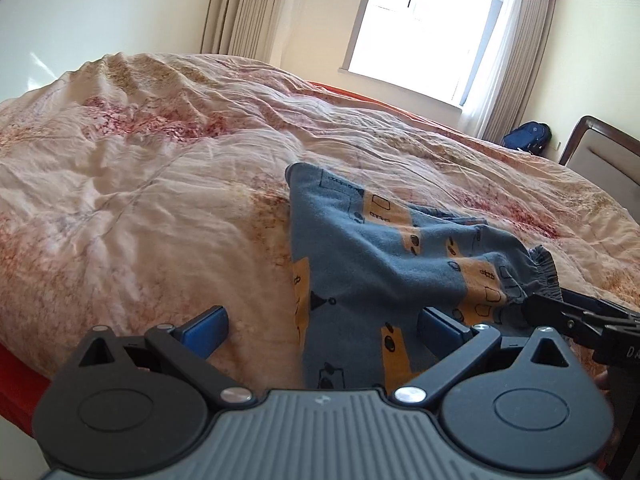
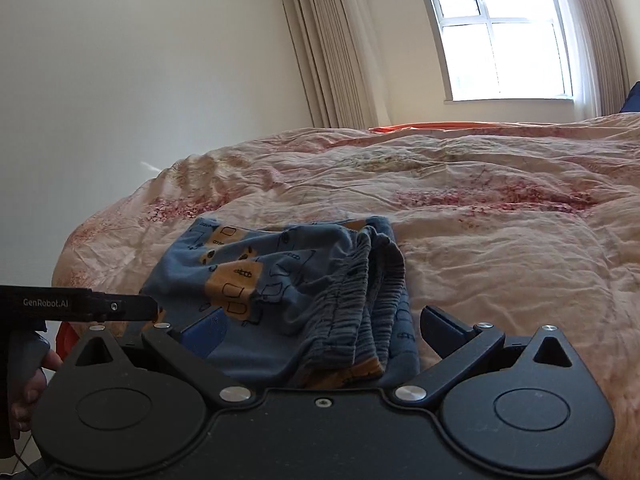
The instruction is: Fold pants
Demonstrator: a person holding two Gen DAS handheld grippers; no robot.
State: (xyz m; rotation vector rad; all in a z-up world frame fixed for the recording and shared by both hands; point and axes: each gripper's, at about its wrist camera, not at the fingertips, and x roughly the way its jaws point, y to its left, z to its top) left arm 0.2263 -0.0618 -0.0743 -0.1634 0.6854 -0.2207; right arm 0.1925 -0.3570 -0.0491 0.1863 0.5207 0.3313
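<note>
Small blue pants (image 1: 372,256) with orange patches and black drawings lie folded in a bundle on the bed, the gathered waistband (image 2: 360,300) toward the right side. My left gripper (image 1: 322,324) is open, its blue fingers either side of the bundle's near left edge. My right gripper (image 2: 320,328) is open around the waistband end, the cloth lying between its fingers. The right gripper also shows at the right edge of the left wrist view (image 1: 580,316), and the left gripper shows at the left of the right wrist view (image 2: 100,306).
The bed is covered by a wrinkled pink floral quilt (image 1: 140,184) over an orange sheet (image 1: 12,380). A window (image 2: 500,32) with curtains is behind. A chair (image 1: 608,160) and a blue bag (image 1: 528,134) stand at the far right.
</note>
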